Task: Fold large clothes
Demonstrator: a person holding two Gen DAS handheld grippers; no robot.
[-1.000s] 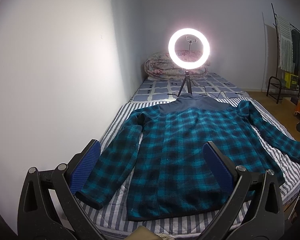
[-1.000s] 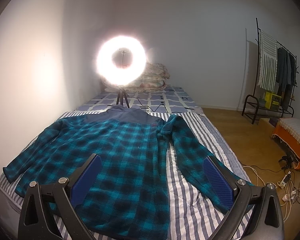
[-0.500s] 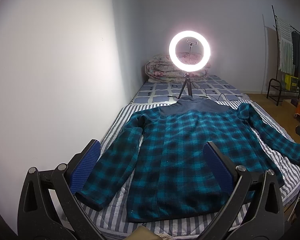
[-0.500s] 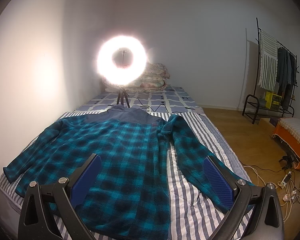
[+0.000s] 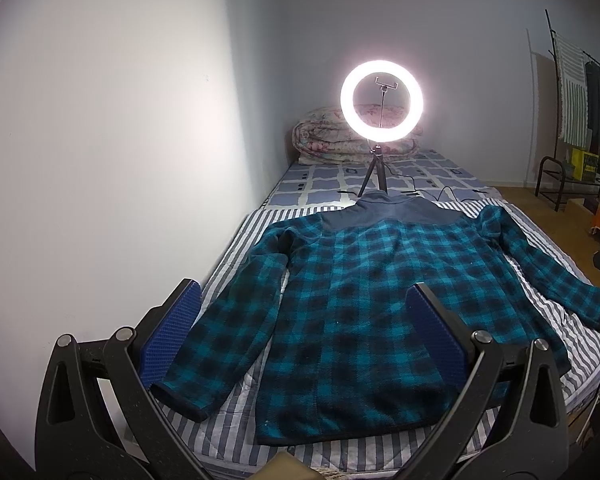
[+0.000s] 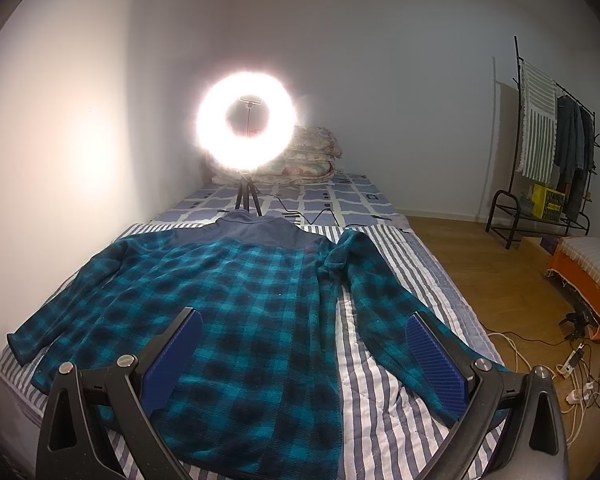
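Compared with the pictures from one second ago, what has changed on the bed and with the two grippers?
The left gripper has tilted or moved a little: the ring light and plaid jacket sit lower in its view. Nothing was taken hold of or let go. The right gripper shows no visible change; both grippers stay open, above the jacket, which lies spread flat on the striped bed.

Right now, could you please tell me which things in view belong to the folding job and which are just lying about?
For the job: plaid jacket, spread flat on the striped bed; left gripper and right gripper, jaws open.

Lying about: ring light, rolled quilt, clothes rack, floor cables.
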